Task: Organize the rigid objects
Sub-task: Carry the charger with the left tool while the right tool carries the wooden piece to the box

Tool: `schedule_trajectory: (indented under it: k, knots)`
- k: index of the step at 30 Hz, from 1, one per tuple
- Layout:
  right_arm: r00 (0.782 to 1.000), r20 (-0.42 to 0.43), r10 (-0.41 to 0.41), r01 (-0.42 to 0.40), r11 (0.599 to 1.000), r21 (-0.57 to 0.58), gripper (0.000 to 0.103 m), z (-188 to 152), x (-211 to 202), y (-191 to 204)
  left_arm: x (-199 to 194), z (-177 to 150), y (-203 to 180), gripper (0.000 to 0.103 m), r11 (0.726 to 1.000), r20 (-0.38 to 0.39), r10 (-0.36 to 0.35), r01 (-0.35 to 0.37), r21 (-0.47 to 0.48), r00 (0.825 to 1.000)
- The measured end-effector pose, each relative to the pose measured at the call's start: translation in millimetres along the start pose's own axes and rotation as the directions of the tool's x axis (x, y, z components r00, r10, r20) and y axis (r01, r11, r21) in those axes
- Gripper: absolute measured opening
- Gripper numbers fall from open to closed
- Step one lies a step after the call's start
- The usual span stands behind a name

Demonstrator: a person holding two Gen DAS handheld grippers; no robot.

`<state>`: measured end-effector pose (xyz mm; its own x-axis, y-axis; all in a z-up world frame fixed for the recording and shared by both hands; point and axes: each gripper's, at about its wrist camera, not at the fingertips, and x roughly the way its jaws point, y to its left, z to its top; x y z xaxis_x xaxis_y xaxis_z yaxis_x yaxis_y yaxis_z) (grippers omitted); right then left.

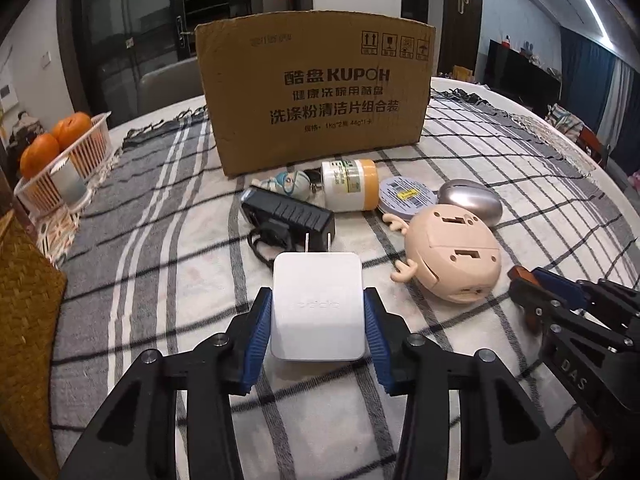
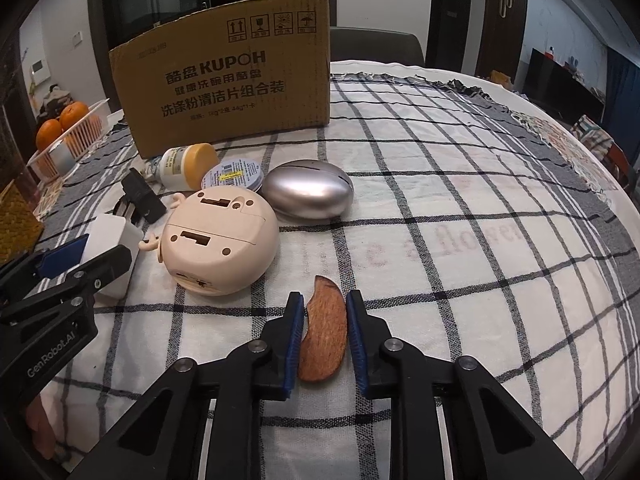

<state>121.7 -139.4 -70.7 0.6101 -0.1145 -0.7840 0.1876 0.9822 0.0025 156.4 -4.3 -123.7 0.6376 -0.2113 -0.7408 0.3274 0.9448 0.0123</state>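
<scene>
Now your left gripper [image 1: 318,312] has its jaws clenched on the white charger [image 1: 317,306], and your right gripper [image 2: 322,334] pinches the wooden comb [image 2: 323,332], both in front of the cardboard box [image 1: 316,92]. Lift each straight off the bench [image 2: 460,240] before swinging boxward, keeping squeeze steady.

Bare checked cloth [image 2: 460,240] right of the silver egg [image 2: 310,190]; cardboard box [image 2: 228,88] walling the clutter behind.

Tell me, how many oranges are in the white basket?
2 visible: one orange at the near end of the white basket, one orange just behind it. The basket wall may hide more.
</scene>
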Motion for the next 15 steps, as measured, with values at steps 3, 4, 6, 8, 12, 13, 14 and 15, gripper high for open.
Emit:
schedule_trajectory:
  k: [3, 4, 6, 8, 12, 13, 14, 15]
  knots:
    - [1.0, 0.003, 0.009, -0.009, 1.0, 0.0, 0.022, 0, 0, -2, -5, -3, -1, 0.044, 1.0, -0.003, 0.013, -0.013, -0.016, 1.0]
    - [1.0, 0.005, 0.013, -0.013, 1.0, -0.001, 0.022, 0, -1, -2, -7, -5, -1, 0.044, 1.0, -0.005, 0.015, -0.015, -0.023, 1.0]
    - [1.0, 0.01, 0.018, -0.018, 1.0, -0.005, 0.022, -1, -2, -3, -10, -7, -1, 0.044, 0.999, -0.01, 0.017, -0.018, -0.032, 1.0]
    - [1.0, 0.02, 0.024, -0.024, 1.0, -0.011, 0.022, -1, -4, -3, -13, -9, -1, 0.044, 0.999, -0.01, 0.022, -0.022, -0.038, 1.0]
    - [0.999, 0.04, 0.031, -0.03, 0.999, -0.025, 0.022, 0, -11, -1, -20, -8, -1, 0.044, 0.998, -0.004, 0.027, -0.027, -0.053, 1.0]
    - [0.998, 0.045, 0.035, -0.033, 0.999, -0.027, 0.022, 1, -13, -1, -22, -8, -2, 0.044, 0.998, -0.002, 0.029, -0.029, -0.054, 1.0]
    - [0.998, 0.05, 0.036, -0.035, 0.999, -0.028, 0.022, 1, -14, -1, -26, -7, -3, 0.044, 0.998, 0.004, 0.032, -0.031, -0.055, 0.999]
    - [0.998, 0.057, 0.039, -0.037, 0.999, -0.031, 0.022, 2, -17, -1, -28, -6, -3, 0.044, 0.998, 0.009, 0.035, -0.034, -0.057, 0.999]
